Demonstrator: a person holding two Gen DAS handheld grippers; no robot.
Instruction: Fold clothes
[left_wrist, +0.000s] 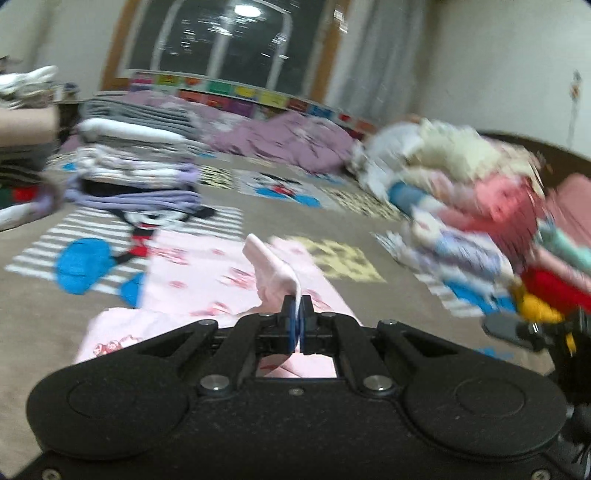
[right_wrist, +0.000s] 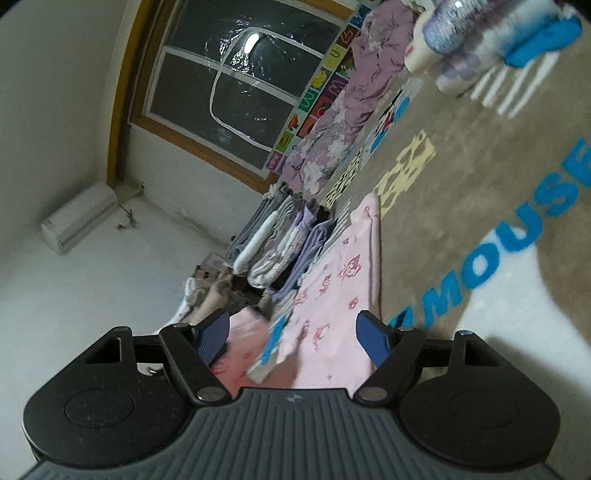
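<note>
The left gripper (left_wrist: 296, 308) pointed slightly downward over the bed, its 2 blue pads pressed together on a raised fold of the pink printed garment (left_wrist: 207, 269). From the pinch the cloth stood up ahead of the fingertips, while the rest lay flat just below and ahead, on the cartoon-print bedspread (left_wrist: 351, 229). A stack of folded clothes (left_wrist: 140, 162) sat well ahead to its left, and an unfolded heap (left_wrist: 469, 199) ahead to its right.

The right gripper (right_wrist: 295, 338) was rolled sideways and pointed level, jaws wide apart and gripping nothing. The same pink garment (right_wrist: 332, 280) stretched away directly ahead, passing between its blue pads (right_wrist: 212, 338) without touching them.
</note>
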